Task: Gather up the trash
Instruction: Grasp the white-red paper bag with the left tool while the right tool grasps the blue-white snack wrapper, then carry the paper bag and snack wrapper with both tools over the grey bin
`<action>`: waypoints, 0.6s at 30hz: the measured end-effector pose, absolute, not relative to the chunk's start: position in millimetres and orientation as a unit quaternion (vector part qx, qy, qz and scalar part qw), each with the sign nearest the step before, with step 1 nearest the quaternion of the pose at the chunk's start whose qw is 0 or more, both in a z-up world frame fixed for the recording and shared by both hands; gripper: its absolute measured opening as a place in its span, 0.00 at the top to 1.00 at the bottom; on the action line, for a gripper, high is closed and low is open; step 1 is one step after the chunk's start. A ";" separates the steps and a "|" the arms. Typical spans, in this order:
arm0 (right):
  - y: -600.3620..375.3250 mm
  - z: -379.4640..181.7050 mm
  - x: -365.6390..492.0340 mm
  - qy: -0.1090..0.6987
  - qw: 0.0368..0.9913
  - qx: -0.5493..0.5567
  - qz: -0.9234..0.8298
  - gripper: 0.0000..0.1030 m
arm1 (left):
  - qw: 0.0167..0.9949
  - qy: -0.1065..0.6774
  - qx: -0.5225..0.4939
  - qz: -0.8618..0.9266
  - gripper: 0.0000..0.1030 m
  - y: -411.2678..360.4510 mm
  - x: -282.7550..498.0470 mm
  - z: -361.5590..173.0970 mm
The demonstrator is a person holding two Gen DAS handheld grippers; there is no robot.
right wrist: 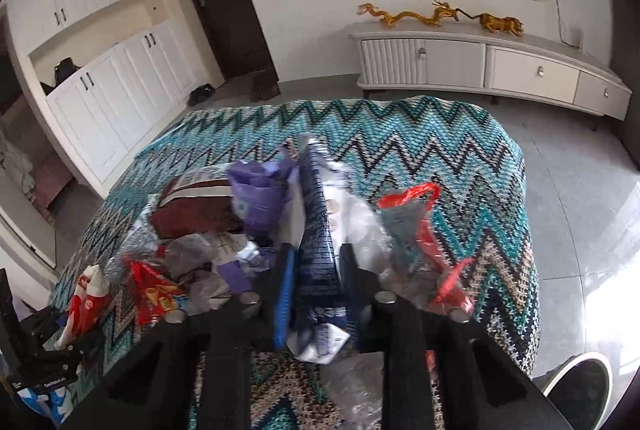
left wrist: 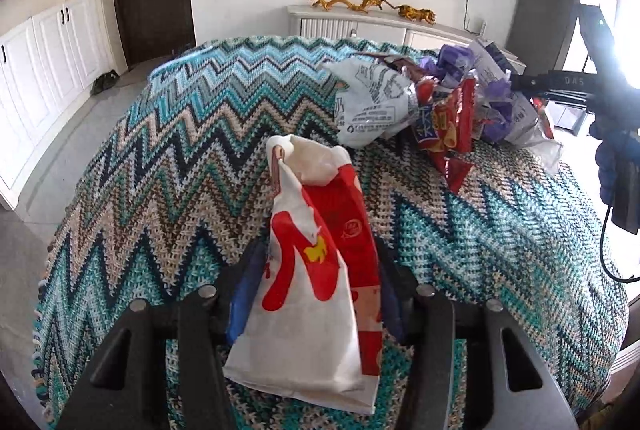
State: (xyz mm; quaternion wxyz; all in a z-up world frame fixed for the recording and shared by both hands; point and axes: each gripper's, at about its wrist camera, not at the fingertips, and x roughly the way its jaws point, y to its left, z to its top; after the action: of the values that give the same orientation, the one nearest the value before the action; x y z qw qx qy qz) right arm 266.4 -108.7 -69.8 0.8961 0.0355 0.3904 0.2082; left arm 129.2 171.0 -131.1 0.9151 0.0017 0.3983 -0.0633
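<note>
A red and white paper bag stands upright on the zigzag knitted cloth, and my left gripper is shut on its lower half. At the far right lies a heap of trash: a grey-white mailer bag, red snack wrappers and purple plastic. In the right wrist view my right gripper is shut on a dark blue and white wrapper at the near edge of that heap. Beside it lie a purple bag and a clear bag with red handles.
A brown package and a red snack wrapper lie left of my right gripper. Beyond the table stand a low white TV cabinet with gold dragon figures, white cupboards and a dark door. A shoe shows on the floor at lower right.
</note>
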 end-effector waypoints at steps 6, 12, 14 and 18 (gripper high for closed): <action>-113.1 -52.8 243.3 0.369 0.903 0.054 0.212 0.83 | 0.923 0.380 0.005 -0.065 0.51 166.0 112.0 -121.0; -119.4 -25.5 207.8 0.343 0.910 0.068 0.225 0.88 | 0.928 0.366 -0.009 -0.068 0.51 166.5 91.7 -105.6; -117.4 -19.9 200.1 0.340 0.910 0.069 0.228 0.88 | 0.931 0.357 -0.010 -0.069 0.51 166.3 82.6 -97.5; -116.5 -13.2 176.7 0.334 0.909 0.076 0.239 0.88 | 0.937 0.342 -0.008 -0.072 0.51 164.7 66.7 -81.4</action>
State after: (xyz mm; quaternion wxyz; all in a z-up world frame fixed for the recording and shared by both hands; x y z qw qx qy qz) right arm 176.7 -116.5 -13.2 0.9086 0.0757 0.3341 0.2389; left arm 66.7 164.7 -81.4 0.9369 -0.0082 0.3421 -0.0717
